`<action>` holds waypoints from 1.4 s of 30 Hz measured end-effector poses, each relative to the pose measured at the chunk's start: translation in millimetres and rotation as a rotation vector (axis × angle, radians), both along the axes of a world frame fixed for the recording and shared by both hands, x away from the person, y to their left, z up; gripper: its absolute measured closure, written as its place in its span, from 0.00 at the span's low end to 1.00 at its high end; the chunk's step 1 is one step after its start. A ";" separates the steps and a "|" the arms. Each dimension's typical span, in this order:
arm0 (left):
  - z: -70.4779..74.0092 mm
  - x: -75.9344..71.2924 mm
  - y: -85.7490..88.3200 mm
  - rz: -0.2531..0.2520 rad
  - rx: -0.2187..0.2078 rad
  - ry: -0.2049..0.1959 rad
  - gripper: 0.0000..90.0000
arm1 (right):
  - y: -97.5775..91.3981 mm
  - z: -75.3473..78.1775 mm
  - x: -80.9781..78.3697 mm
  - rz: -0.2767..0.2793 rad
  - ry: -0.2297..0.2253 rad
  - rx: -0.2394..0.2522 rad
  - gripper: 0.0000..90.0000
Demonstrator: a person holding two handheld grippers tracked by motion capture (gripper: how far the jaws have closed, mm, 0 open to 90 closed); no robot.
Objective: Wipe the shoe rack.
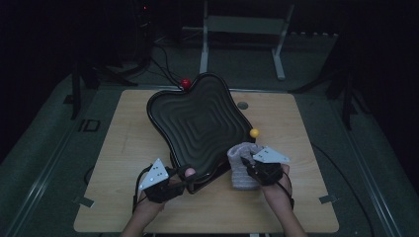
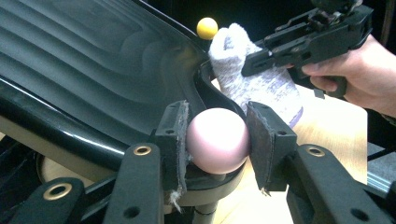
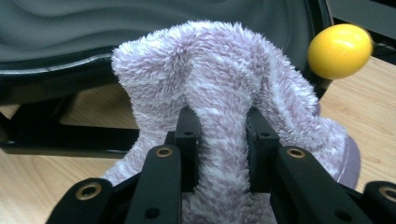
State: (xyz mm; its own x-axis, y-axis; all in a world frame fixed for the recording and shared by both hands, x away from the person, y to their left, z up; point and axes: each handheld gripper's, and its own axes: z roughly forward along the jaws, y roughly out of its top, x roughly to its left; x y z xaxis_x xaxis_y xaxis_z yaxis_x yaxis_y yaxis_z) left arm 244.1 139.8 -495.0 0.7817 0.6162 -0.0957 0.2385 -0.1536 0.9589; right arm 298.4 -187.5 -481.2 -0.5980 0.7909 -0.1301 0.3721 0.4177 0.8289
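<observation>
**Pink knob clamped, fuzzy cloth ready to wipe**

Nearest the high camera are the person's two forearms coming in at 6 o'clock, a gripper in each hand. Left gripper (image 1: 174,178) has its jaws closed narrow on the pink ball knob (image 2: 217,140) at the near corner of the black wavy tray (image 1: 197,123); in the left gripper view both pads sit snug against the ball's sides. Looks like that hand is bracing the tray, which stands tilted on a frame with its far edge raised toward 12 o'clock.

Right gripper (image 1: 258,168) has its jaws pinched tight on a fold of the fluffy lilac cloth (image 3: 224,93), and the rest of it hangs down to the worktop (image 1: 123,148) just off the tray's near right corner.

Key bit for the next move, I reckon: the tray's ribbed face lies up and to 11 o'clock from the cloth, right beside it, so the right hand is the one to sweep it in. Long run of the tray goes from the near corner toward the red knob (image 1: 185,83) at 12 o'clock.

Watch the yellow knob (image 1: 254,133) sticking out at 12 o'clock of the cloth, very close. Open worktop lies out to 3 o'clock, so there's plenty of room to swing.
</observation>
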 end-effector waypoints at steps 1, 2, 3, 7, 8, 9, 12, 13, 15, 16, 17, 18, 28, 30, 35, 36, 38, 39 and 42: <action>-0.1 -0.1 -0.2 0.001 -0.001 0.000 0.67 | 1.3 -3.8 0.7 -0.003 0.005 -0.009 0.79; 0.2 -0.3 -0.8 0.003 0.001 0.000 0.67 | 2.0 -7.5 1.0 -0.004 0.012 -0.011 0.79; 0.3 -0.3 -0.9 0.003 0.002 0.002 0.67 | 3.4 -11.0 1.3 -0.002 0.026 -0.020 0.79; 0.3 -0.1 -0.7 0.001 0.001 0.002 0.67 | 7.0 -11.1 -1.5 0.016 0.048 -0.017 0.79; 0.4 -0.1 -0.8 0.001 0.001 0.002 0.67 | 7.7 -6.8 -3.1 0.019 0.040 -0.003 0.79; 0.5 -0.1 -0.9 0.001 0.001 0.003 0.67 | 8.1 -2.1 -4.7 0.027 0.029 0.014 0.79; 0.3 0.2 -0.4 -0.003 -0.001 0.004 0.67 | 12.8 7.5 -9.4 0.059 -0.009 0.055 0.79; 0.4 0.2 -0.3 -0.005 0.000 0.005 0.67 | 15.7 7.9 -9.1 0.063 -0.010 0.053 0.79; 0.8 0.1 -0.8 -0.005 0.002 0.006 0.67 | 21.7 4.5 -6.0 0.069 -0.003 0.045 0.79; 0.7 -0.1 -1.0 -0.005 0.001 0.006 0.67 | 24.8 1.0 -4.0 0.071 0.005 0.037 0.79; 0.6 -0.3 -1.0 -0.004 0.000 0.006 0.67 | 28.1 -3.3 -2.0 0.073 0.018 0.024 0.79; 0.5 -0.2 -1.3 -0.005 0.001 0.004 0.67 | 30.4 -7.9 -0.7 0.079 0.026 0.013 0.79; 0.7 0.2 -1.2 -0.011 -0.001 0.007 0.67 | 33.9 3.4 -7.6 0.097 -0.003 0.059 0.79; 0.7 0.4 -0.8 -0.015 -0.002 0.009 0.67 | 38.7 -0.3 -6.3 0.117 0.004 0.029 0.79; 0.7 0.2 -0.9 -0.014 -0.001 0.008 0.67 | 45.5 -25.0 -4.9 0.125 0.065 -0.009 0.79; 1.0 0.1 -1.2 -0.013 0.001 0.009 0.67 | 45.5 -27.0 -4.9 0.126 0.080 -0.010 0.79; 1.1 0.0 -1.3 -0.012 0.003 0.009 0.67 | 44.8 -23.3 -7.1 0.128 0.086 -0.002 0.79; 1.0 0.0 -1.3 -0.012 0.001 0.008 0.67 | 44.3 -19.4 -8.9 0.134 0.075 0.001 0.79; 1.0 -0.3 -1.6 -0.010 0.000 0.009 0.67 | 43.3 -6.8 -15.2 0.151 0.057 0.045 0.79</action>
